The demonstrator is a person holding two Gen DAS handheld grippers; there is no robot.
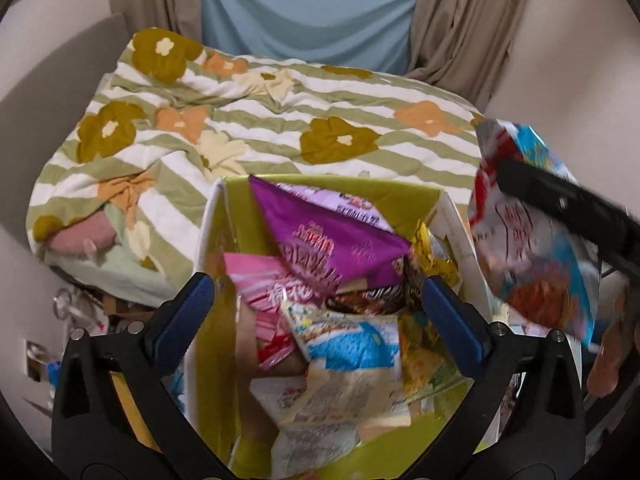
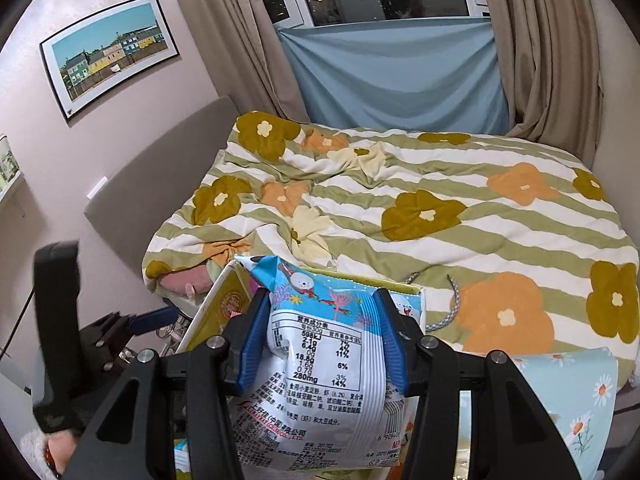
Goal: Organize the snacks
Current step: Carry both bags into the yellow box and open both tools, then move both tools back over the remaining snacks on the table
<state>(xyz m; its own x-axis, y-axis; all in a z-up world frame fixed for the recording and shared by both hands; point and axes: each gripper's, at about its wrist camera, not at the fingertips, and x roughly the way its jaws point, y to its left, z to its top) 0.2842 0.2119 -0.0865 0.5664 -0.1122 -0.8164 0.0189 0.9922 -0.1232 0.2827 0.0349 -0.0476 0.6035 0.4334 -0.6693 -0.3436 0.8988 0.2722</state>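
- The left gripper (image 1: 316,304) is nearest in its own view, its blue pads spread wide with nothing pressed between them, hanging over a green-lined box (image 1: 352,190).
- The box is full of snack packets: a purple bag (image 1: 320,232) leans toward the far wall, a pink pack (image 1: 264,284) lies below it, a white-and-blue packet (image 1: 352,344) sits in the middle, and yellow packets (image 1: 436,256) lie at the right.
- The right gripper (image 2: 320,344) is clamped on a white-and-blue snack bag (image 2: 316,368), its pads pinching the bag's sides, nutrition table facing the camera.
- In the left wrist view that same bag (image 1: 532,248) hangs in the air just right of the box's right wall, crossed by a black finger of the right gripper.
- The box stands at the near edge of a bed covered by a striped floral quilt (image 2: 440,208).
- Beige curtains (image 2: 548,60) and a blue cloth (image 2: 392,76) hang behind the bed; a framed picture (image 2: 108,52) is on the wall.
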